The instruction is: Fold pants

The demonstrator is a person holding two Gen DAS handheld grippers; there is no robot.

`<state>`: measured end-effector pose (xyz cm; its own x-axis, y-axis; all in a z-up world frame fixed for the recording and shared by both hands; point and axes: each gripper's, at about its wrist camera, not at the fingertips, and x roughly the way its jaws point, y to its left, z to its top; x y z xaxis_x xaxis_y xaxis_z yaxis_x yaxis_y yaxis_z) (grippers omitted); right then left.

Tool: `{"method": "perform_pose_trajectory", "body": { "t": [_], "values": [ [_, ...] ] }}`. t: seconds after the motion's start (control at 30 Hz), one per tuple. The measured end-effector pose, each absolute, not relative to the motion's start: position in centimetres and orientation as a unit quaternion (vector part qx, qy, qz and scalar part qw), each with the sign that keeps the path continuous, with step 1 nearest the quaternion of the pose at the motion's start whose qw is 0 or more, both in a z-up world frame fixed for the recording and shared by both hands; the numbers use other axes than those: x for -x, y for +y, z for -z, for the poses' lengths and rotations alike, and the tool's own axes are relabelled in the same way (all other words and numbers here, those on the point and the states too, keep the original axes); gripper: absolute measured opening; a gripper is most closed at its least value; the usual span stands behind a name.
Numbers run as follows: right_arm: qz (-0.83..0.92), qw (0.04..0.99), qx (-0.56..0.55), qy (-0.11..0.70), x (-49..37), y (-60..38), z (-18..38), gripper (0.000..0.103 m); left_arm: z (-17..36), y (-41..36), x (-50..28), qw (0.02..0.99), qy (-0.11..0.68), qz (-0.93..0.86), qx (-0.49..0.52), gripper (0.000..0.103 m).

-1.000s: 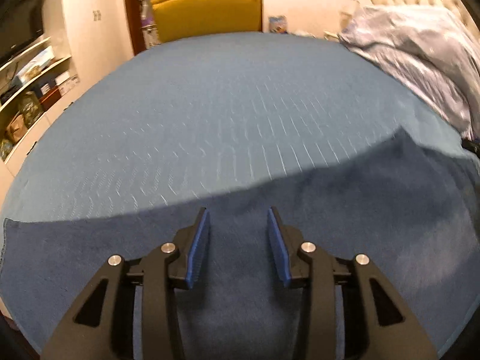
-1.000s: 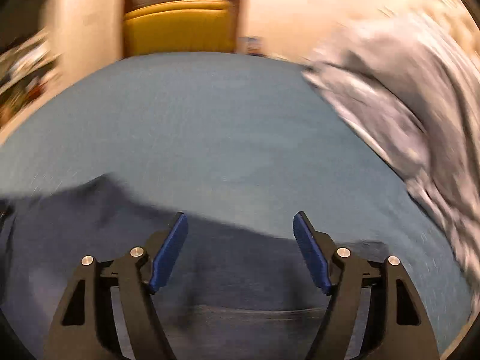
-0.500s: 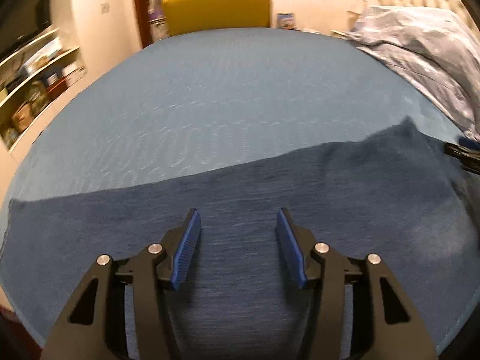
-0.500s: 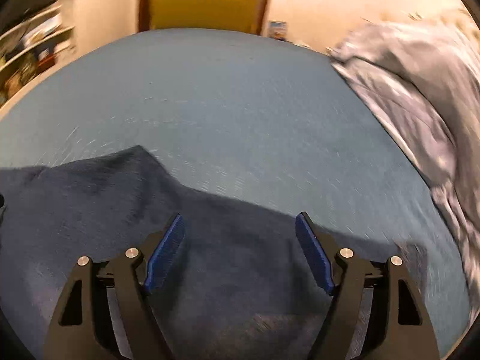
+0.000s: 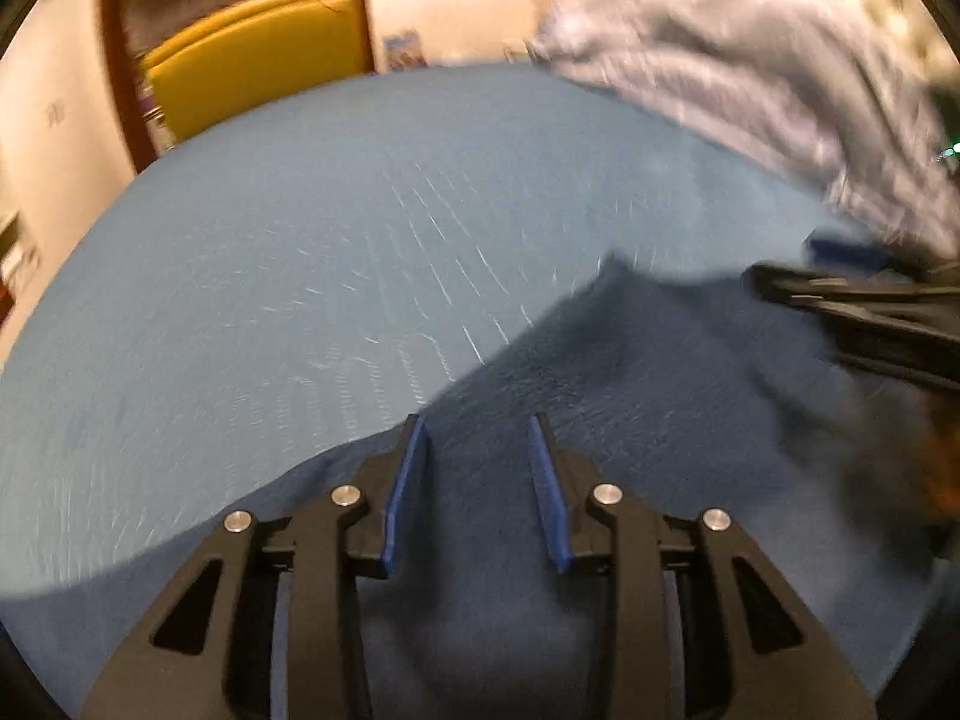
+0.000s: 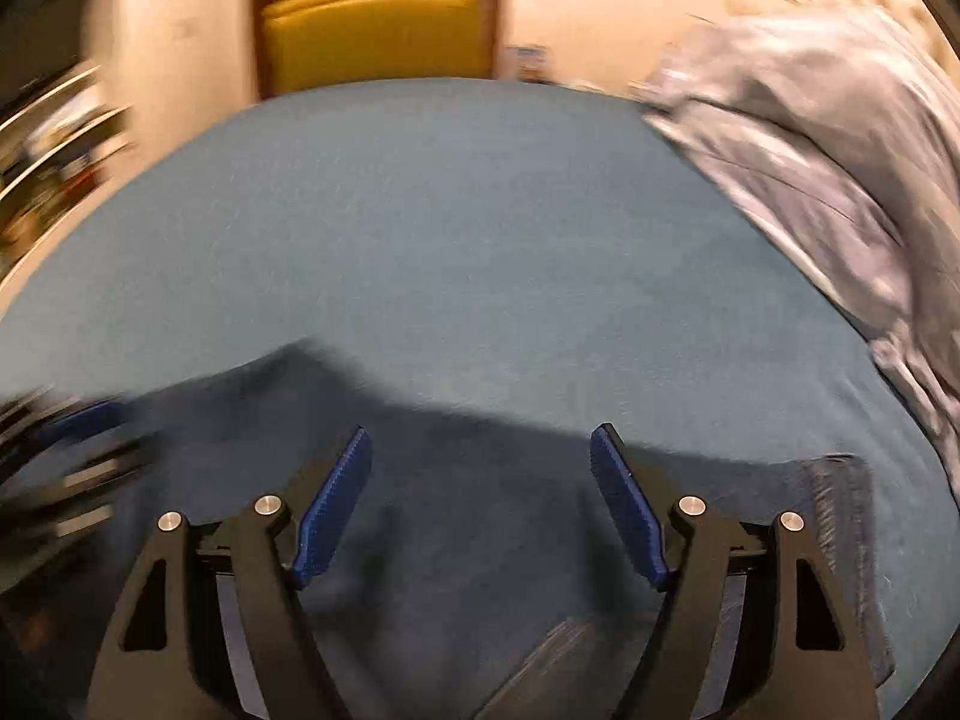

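Observation:
Dark blue pants (image 5: 630, 396) lie flat on the blue bed cover (image 5: 360, 228), along its near edge. They also fill the lower right wrist view (image 6: 468, 516), with the waistband and a pocket at the lower right (image 6: 840, 516). My left gripper (image 5: 477, 438) is open and empty, low over the pants' far edge. My right gripper (image 6: 480, 450) is wide open and empty over the pants. The right gripper shows blurred at the right of the left wrist view (image 5: 852, 300). The left gripper shows blurred at the left of the right wrist view (image 6: 66, 438).
A crumpled grey-blue quilt (image 5: 750, 78) lies on the right side of the bed, also in the right wrist view (image 6: 810, 138). A yellow chair (image 5: 252, 66) stands beyond the far edge. Shelves (image 6: 54, 144) line the left wall.
My left gripper has swung to the right, so the right gripper and quilt now show closer. My right gripper has shifted slightly. Both stay open. The pants' peaked edge looks nearer.

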<state>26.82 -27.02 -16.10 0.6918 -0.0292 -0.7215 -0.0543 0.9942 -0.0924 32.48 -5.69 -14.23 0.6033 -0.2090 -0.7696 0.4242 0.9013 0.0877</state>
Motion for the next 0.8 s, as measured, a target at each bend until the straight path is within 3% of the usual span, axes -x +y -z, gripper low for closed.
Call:
{"method": "perform_pose_trajectory", "body": {
  "t": [0.23,0.4,0.53,0.7,0.8],
  "values": [
    [-0.022,0.906,0.082,0.415,-28.6,-24.8,18.7,0.071,13.3,-0.6,-33.2,0.909,0.398,0.073,-0.103,0.039],
    [0.022,0.893,0.083,0.441,-31.8,-25.7,19.8,0.072,12.0,1.3,-29.5,0.916,0.380,0.106,-0.072,0.045],
    [0.014,0.912,0.028,0.409,-31.2,-26.7,18.1,0.072,12.5,2.7,-26.8,0.919,0.376,0.098,-0.057,0.045],
    [-0.029,0.904,0.098,0.414,-32.6,-23.1,18.6,0.071,12.5,5.9,-24.1,0.919,0.385,0.077,-0.017,0.045],
    [-0.025,0.906,0.078,0.416,-34.5,-23.4,19.2,0.071,12.7,7.9,-22.0,0.920,0.387,0.062,-0.002,0.047]
  ]
}}
